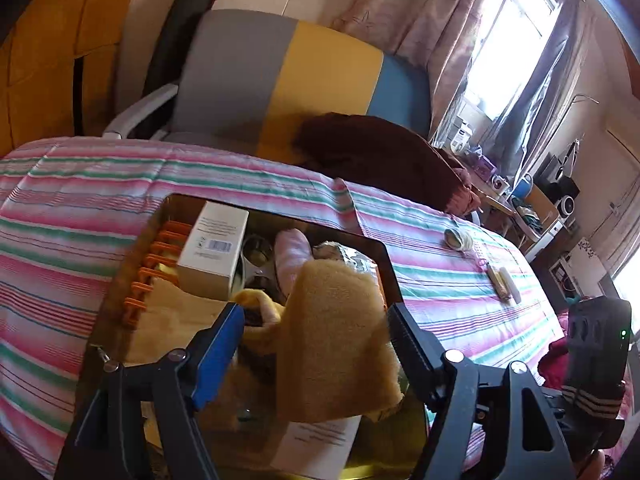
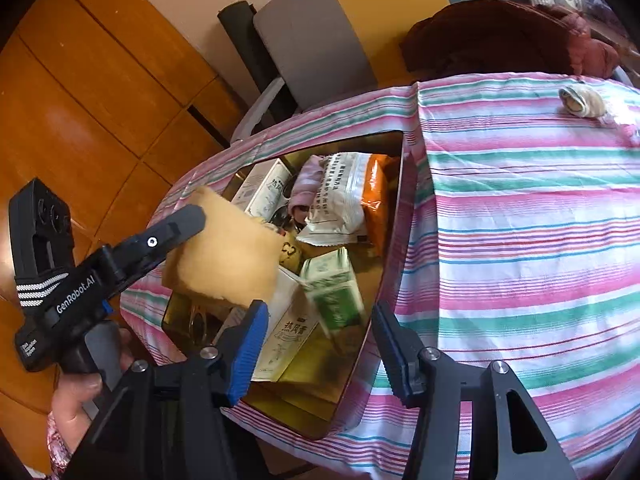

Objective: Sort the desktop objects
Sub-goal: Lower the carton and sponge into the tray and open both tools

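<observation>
A gold tray (image 1: 384, 254) sits on the striped table and holds a white box (image 1: 214, 246), an orange comb (image 1: 154, 270), a pink roll (image 1: 292, 258) and yellow cloth. My left gripper (image 1: 316, 320) is open above the tray, with a yellow sponge-like cloth (image 1: 336, 340) between its fingers. In the right wrist view the same tray (image 2: 348, 396) holds white packets (image 2: 344, 200), an orange packet (image 2: 378, 204), a cream box (image 2: 286, 340) and a blurred green box (image 2: 336, 296). My right gripper (image 2: 318, 318) is open over the tray. The left gripper (image 2: 180, 222) shows there against the yellow cloth (image 2: 228, 260).
A rolled sock (image 1: 460, 239) and small flat items (image 1: 504, 280) lie on the striped cloth right of the tray; the sock also shows in the right wrist view (image 2: 582, 101). A grey, yellow and blue chair (image 1: 280, 76) with a brown garment (image 1: 380, 152) stands behind the table.
</observation>
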`<state>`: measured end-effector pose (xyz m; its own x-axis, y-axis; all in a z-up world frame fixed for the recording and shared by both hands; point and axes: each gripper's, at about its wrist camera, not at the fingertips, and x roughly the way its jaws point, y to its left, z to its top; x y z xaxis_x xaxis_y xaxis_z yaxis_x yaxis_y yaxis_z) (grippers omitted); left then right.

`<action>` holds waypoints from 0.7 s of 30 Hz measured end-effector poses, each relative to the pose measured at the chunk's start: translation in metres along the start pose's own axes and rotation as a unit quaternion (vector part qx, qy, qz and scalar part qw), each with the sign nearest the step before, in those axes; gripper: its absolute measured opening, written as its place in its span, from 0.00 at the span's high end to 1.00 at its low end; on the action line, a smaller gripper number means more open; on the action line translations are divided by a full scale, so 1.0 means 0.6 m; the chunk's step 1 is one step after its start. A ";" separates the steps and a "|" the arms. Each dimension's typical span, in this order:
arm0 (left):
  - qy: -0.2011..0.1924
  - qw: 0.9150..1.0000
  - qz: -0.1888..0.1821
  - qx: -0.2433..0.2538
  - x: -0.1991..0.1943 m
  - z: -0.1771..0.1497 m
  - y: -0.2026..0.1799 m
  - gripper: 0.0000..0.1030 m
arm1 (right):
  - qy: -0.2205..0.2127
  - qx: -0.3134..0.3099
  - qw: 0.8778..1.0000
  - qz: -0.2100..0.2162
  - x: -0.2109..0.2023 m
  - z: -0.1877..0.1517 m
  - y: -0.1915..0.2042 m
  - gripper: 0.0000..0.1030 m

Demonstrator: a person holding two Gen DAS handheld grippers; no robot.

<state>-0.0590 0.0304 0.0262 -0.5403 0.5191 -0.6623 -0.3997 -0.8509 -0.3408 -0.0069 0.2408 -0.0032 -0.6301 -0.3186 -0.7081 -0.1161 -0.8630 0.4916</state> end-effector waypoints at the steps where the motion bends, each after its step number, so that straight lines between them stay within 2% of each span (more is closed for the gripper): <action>1: 0.000 1.000 0.003 0.010 0.001 -0.001 -0.001 0.30 | -0.003 -0.001 1.000 -0.001 0.000 0.001 0.000 0.47; 3: 0.002 1.000 0.023 0.020 0.006 0.001 -0.002 0.34 | -0.008 -0.005 1.000 -0.003 -0.001 0.002 0.001 0.49; 5: 0.005 1.000 0.005 0.019 0.015 0.010 -0.002 0.42 | -0.011 -0.009 1.000 -0.004 -0.001 0.003 0.002 0.51; 7: 0.004 0.999 0.015 0.029 0.024 0.024 -0.010 0.46 | -0.010 -0.010 1.000 -0.004 0.001 0.004 0.001 0.51; 8: -0.008 0.999 0.012 0.031 0.024 0.036 -0.014 0.51 | -0.010 -0.008 1.000 -0.002 0.002 0.003 -0.001 0.52; 10: -0.027 0.999 -0.006 0.017 0.020 0.057 -0.017 0.52 | -0.008 -0.004 1.000 -0.001 0.004 0.002 -0.004 0.52; 13: -0.033 0.999 -0.010 0.026 0.028 0.078 -0.025 0.49 | -0.007 0.001 1.000 0.001 0.003 -0.001 -0.011 0.52; 14: -0.018 0.999 -0.007 0.036 0.042 0.080 -0.029 0.41 | -0.007 0.002 1.000 0.000 0.003 -0.001 -0.013 0.52; 16: 0.014 0.999 0.000 0.039 0.065 0.078 -0.032 0.39 | -0.007 0.007 1.000 0.003 0.003 -0.001 -0.017 0.52; 19: -0.014 1.000 -0.013 0.008 0.045 0.069 -0.023 0.39 | -0.008 0.005 1.000 0.009 0.000 -0.003 -0.018 0.52; 21: -0.037 0.999 0.011 -0.006 0.020 0.064 -0.017 0.39 | -0.008 0.000 1.000 0.013 -0.002 -0.004 -0.016 0.52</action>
<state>-0.0896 0.0484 0.0473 -0.6022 0.5047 -0.6185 -0.3790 -0.8626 -0.3350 -0.0034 0.2487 -0.0084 -0.6456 -0.3349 -0.6864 -0.0993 -0.8543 0.5102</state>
